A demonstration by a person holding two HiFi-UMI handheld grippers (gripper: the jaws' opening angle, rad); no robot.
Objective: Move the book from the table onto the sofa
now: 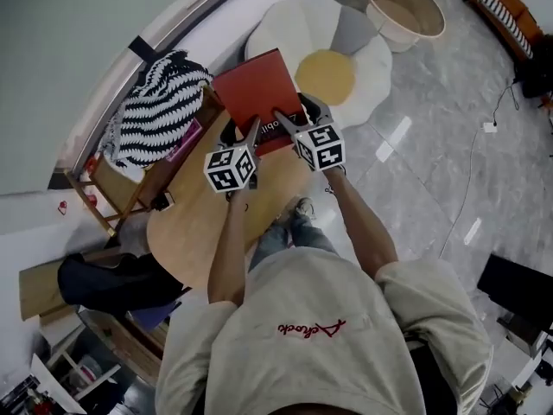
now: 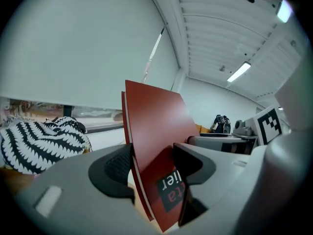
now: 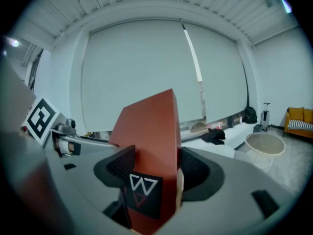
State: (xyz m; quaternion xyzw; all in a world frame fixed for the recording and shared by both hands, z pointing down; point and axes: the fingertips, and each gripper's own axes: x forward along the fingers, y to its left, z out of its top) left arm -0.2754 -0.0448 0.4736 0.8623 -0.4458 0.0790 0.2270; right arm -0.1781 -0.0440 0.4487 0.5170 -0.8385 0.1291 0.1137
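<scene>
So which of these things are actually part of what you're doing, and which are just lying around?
In the job: red book, clamped by left gripper and right gripper; round wooden table. Which seat is the sofa, I cannot tell.

Just lying about: striped cushion, beige tub, dark bag.

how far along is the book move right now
Done: the grip, with left gripper and right gripper both shut on the red book. In hand: the book held tilted up over the round wooden table. Left: the carry and the set-down.
</scene>
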